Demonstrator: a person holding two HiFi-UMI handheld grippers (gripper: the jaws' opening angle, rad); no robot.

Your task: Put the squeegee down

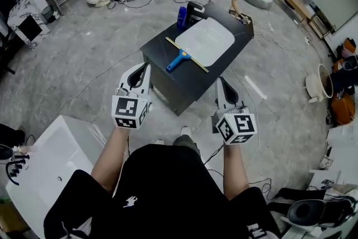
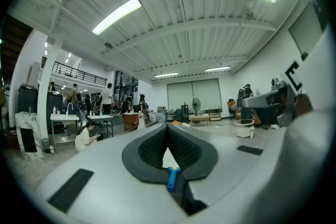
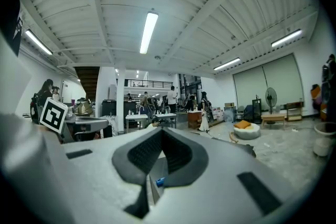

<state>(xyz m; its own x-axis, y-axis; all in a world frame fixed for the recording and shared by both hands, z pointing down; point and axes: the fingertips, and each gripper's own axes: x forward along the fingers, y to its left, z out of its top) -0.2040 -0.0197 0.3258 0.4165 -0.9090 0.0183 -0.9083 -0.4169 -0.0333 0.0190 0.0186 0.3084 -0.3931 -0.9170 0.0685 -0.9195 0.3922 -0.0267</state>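
Nearest us, the left arm (image 1: 112,153) and right arm (image 1: 235,168) reach forward side by side, and each holds its gripper pointing level toward the table (image 1: 184,89). The left gripper (image 1: 144,69) has its fingers (image 2: 149,150) closed tip to tip with nothing between them. The right gripper (image 1: 220,84) is the same: its fingers (image 3: 144,153) meet at the tips and are empty. Neither touches the table, whose near corner shows between the two grippers in the head view.

Farther on, the squeegee (image 1: 180,57) lies flat on the table, apart from both grippers. Its blade (image 1: 193,61) is the long axis and runs diagonally from far left to near right, along the near edge of a white tray (image 1: 210,36). We cannot tell whether it rests on the tray's rim. The blue handle (image 1: 174,62) juts from the blade's middle toward the near left, on the left gripper's side. In the left gripper view the handle shows low in the hollow behind the fingertips, so we judge it to lie almost straight ahead of that gripper and below its line. The left hand looks nearer the handle and the right nearer the blade's near end.

With the squeegee down and both grippers empty, we take the placing as done. At the far edge stands a blue bottle (image 1: 182,17).
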